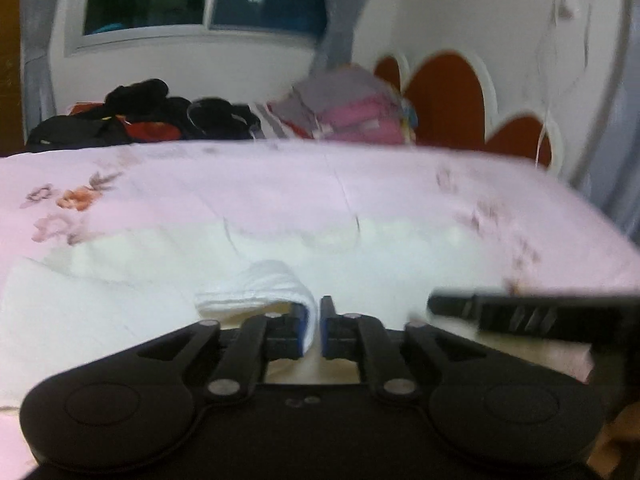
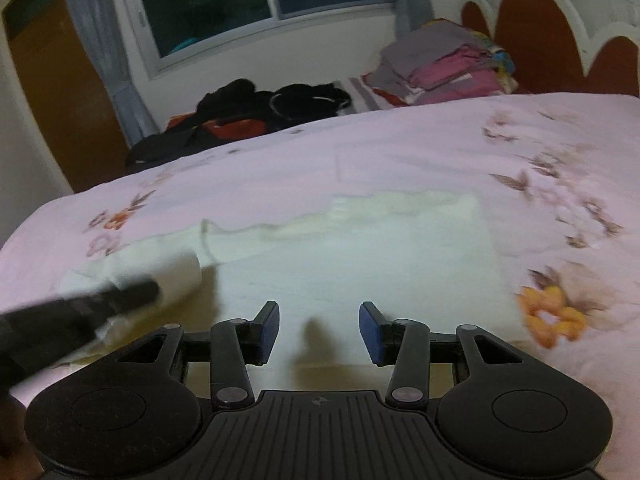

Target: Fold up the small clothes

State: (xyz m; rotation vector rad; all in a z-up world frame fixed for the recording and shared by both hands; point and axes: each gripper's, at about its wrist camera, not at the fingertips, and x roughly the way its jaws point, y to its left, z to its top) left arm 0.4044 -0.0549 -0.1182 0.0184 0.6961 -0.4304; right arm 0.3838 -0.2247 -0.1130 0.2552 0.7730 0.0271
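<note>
A white garment (image 1: 132, 304) lies spread flat on the pink floral bedcover (image 1: 248, 184). In the left wrist view a rolled fold of the garment rises into my left gripper (image 1: 314, 330), and its blue pads stand close together with the cloth pinched between them. My right gripper (image 2: 319, 332) hovers over the garment (image 2: 360, 264) with its blue pads wide apart and nothing between them. Each gripper shows in the other's view as a blurred black shape: the right gripper (image 1: 520, 314) at the right, the left gripper (image 2: 92, 304) at the left, on the garment's bunched edge.
At the bed's far edge lie a heap of dark clothes (image 2: 256, 112) and a stack of folded pink and grey clothes (image 2: 444, 68). A red-brown scalloped headboard (image 2: 536, 32) stands at the right. A dark window (image 2: 240, 4), grey curtains and a wooden door (image 2: 52, 92) are behind.
</note>
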